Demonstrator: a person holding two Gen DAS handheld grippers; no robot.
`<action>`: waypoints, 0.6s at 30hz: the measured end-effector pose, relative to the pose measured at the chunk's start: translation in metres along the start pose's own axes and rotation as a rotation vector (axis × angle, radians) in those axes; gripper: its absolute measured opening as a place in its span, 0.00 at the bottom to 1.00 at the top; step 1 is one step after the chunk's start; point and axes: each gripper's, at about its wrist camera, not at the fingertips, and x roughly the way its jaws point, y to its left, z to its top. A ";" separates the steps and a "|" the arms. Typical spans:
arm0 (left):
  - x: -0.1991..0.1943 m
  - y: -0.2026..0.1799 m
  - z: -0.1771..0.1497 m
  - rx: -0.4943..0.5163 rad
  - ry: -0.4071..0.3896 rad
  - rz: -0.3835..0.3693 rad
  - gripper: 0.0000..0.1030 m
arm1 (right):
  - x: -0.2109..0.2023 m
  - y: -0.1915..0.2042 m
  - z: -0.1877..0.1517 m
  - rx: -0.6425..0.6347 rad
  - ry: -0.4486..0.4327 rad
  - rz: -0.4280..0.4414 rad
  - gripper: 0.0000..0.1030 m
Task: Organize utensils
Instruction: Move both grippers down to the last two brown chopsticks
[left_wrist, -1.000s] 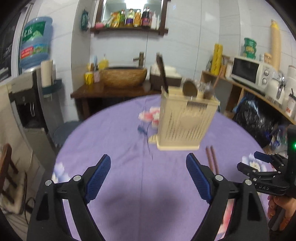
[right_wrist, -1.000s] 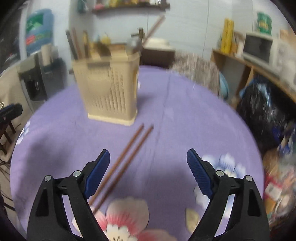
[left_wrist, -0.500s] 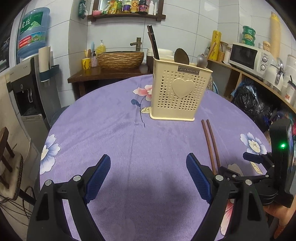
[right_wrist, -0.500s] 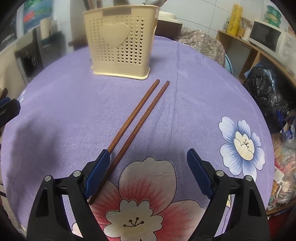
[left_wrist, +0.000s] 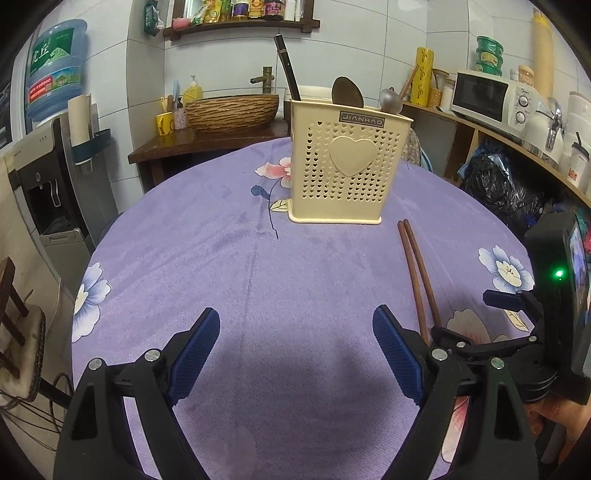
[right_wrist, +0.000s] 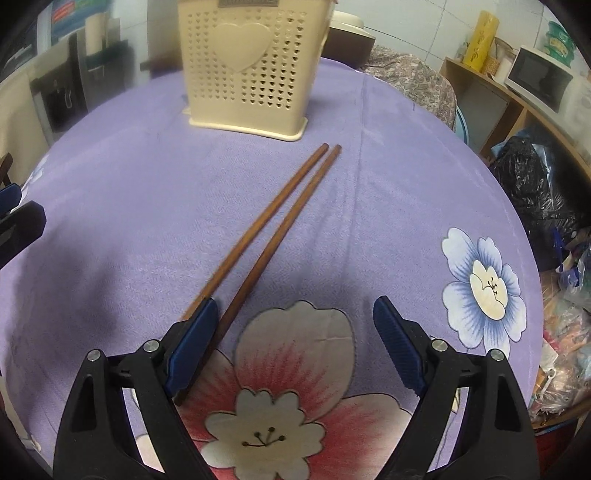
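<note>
A cream perforated utensil holder (left_wrist: 345, 166) with a heart on its front stands on the purple floral tablecloth (left_wrist: 221, 258); spoons (left_wrist: 347, 92) and a dark handle stick out of it. It also shows in the right wrist view (right_wrist: 251, 62). Two brown chopsticks (right_wrist: 269, 229) lie side by side in front of it, also in the left wrist view (left_wrist: 417, 273). My right gripper (right_wrist: 295, 347) is open and low over the cloth, its left finger over the chopsticks' near ends. My left gripper (left_wrist: 299, 350) is open and empty, left of the chopsticks.
The round table's edge curves close on both sides. A water dispenser (left_wrist: 40, 158) stands left, a wooden side table with a woven basket (left_wrist: 231, 110) behind, shelves with a microwave (left_wrist: 484, 98) and black bags (left_wrist: 498, 192) right.
Both grippers have dropped and pulled in toward the table. My right gripper has closed in on the chopsticks' near ends. Both stay open.
</note>
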 end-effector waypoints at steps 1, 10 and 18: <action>0.000 0.000 0.000 -0.001 0.001 0.000 0.82 | 0.000 -0.007 -0.002 0.010 0.005 -0.009 0.82; 0.019 -0.013 -0.001 -0.003 0.073 -0.075 0.82 | 0.000 -0.063 -0.019 0.149 -0.015 0.006 0.82; 0.064 -0.075 0.013 0.119 0.207 -0.215 0.64 | -0.017 -0.086 -0.021 0.243 -0.121 0.046 0.82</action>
